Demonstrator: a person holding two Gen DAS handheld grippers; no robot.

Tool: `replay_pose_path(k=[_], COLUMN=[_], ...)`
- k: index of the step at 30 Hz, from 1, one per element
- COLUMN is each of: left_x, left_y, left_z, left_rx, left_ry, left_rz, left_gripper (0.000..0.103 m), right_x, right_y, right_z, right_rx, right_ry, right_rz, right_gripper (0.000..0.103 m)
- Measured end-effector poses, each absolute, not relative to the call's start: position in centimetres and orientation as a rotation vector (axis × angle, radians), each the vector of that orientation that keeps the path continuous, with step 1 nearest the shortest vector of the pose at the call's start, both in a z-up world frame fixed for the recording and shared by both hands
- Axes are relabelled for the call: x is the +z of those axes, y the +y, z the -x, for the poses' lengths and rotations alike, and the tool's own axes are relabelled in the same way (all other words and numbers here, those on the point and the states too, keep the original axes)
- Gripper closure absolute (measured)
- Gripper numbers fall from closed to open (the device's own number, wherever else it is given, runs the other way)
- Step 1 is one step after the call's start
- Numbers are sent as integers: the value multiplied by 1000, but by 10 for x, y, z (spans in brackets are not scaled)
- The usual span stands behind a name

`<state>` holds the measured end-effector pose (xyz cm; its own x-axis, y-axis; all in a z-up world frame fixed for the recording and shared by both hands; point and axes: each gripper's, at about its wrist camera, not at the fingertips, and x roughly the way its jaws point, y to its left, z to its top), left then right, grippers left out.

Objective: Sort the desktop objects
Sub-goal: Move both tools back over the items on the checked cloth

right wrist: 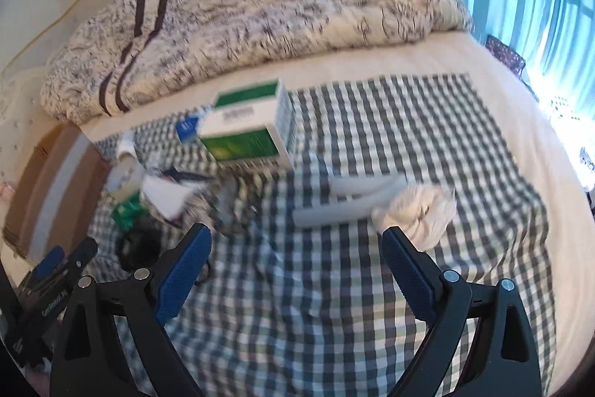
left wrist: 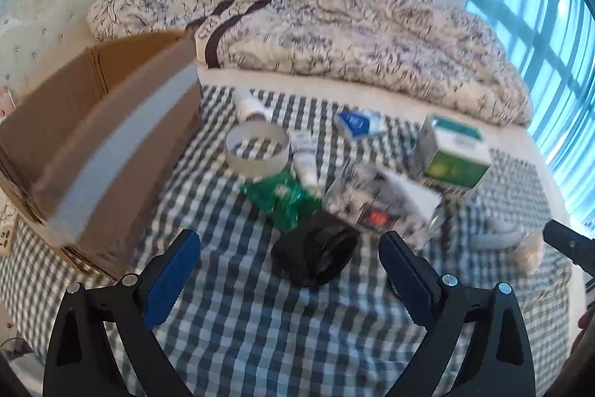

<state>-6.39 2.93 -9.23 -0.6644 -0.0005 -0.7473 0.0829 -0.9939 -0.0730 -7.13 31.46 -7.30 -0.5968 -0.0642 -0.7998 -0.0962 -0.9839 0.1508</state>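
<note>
I hold my left gripper (left wrist: pixel 290 259), fingers apart and empty, just short of the black lens-like cylinder (left wrist: pixel 316 253) lying on the checked cloth (left wrist: pixel 260 322); it looks rigid, weighty and smooth, so I'd pinch across its barrel.
</note>
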Motion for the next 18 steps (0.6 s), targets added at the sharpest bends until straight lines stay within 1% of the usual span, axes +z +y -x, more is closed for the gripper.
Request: replay_pose_path(k=[3,7,17,18], left_x=[-110,-124,-157,-161], left_y=[32,33,32,33], left_z=[68,73,100,103], left_rx=[-2829,-2822,-2801,-2804], left_ry=[146,104,61,62], left_rz=[-1296,-1297,-1377,-1403], left_gripper=[4,4,4,5], right_x=[-93,-110,-124,-125], right_y=[315,317,314,313], right_z=[74,83,99,100], right_rx=[2734,2693,2646,2644], right_ry=[241,235,193,190], right_rz=[1460,1516,1548,1553], right_gripper=[10,10,10,10])
